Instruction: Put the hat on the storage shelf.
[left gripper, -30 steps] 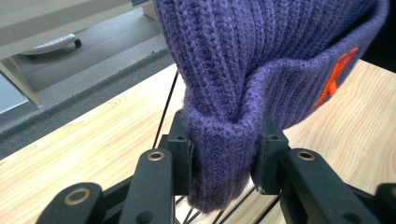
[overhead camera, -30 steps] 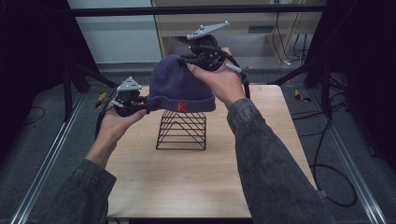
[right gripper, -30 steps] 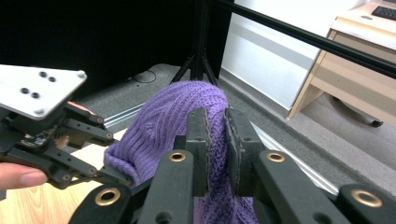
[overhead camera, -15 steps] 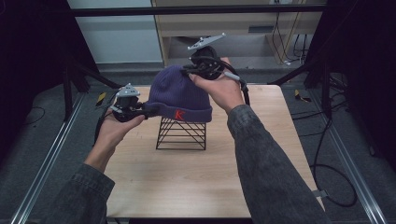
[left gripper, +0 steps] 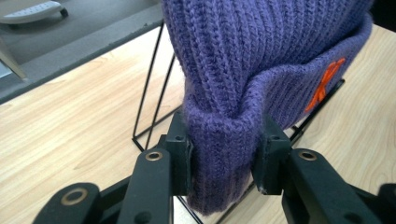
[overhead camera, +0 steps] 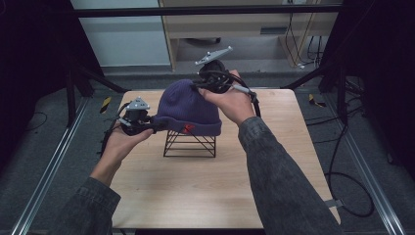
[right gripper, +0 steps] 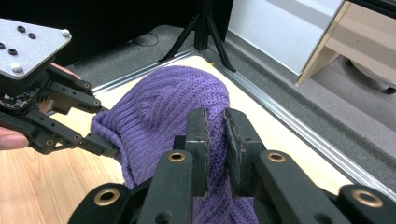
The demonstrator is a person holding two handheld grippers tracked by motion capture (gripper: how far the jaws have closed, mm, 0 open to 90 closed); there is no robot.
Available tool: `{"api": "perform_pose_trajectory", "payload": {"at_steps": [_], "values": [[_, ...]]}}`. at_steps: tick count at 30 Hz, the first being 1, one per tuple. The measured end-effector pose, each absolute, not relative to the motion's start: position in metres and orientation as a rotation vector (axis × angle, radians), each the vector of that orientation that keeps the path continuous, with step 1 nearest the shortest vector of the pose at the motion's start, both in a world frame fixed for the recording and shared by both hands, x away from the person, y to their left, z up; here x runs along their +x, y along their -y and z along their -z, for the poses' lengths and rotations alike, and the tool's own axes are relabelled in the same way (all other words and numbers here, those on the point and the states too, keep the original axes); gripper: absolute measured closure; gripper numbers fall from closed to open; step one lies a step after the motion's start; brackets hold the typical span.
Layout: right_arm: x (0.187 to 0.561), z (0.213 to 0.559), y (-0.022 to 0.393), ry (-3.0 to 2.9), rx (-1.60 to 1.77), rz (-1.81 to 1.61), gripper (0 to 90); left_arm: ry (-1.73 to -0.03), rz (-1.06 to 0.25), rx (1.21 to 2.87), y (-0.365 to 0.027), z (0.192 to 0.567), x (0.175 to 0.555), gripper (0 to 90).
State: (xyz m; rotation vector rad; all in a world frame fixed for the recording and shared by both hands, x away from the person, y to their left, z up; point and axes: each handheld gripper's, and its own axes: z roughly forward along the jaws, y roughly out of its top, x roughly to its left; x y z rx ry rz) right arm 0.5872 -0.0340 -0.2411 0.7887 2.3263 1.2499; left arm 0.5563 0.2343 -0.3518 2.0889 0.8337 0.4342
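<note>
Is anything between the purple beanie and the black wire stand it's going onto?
Nothing visible. The beanie, gripped at its brim by both claws, left and right, already sits over the wire stand, with bare table around it.

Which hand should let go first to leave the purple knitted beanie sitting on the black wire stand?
Probably the right gripper: it pinches the purple knitted beanie at its crown, above the black wire stand, while the left gripper clamps the folded brim and can steady it.

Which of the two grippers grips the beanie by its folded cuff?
The left gripper: its pads clamp the thick folded cuff of the purple beanie. The right gripper pinches the thinner knit at the far side instead.
</note>
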Motion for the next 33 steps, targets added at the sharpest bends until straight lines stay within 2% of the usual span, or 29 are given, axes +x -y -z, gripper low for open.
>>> {"api": "perform_pose_trajectory", "payload": {"at_steps": [24,26,33], "values": [[0.577,0.267,0.031,-2.410,0.774,-1.182,80.7,-0.868,-0.402,2.133,-0.232,0.383,0.555,62.0],[0.576,0.269,0.030,-2.412,0.772,-1.183,80.7,-0.885,-0.429,2.113,-0.232,0.386,0.554,62.2],[0.575,0.279,0.029,-2.436,0.782,-1.158,80.8,-0.906,-0.393,2.096,-0.233,0.401,0.552,61.7]]}}
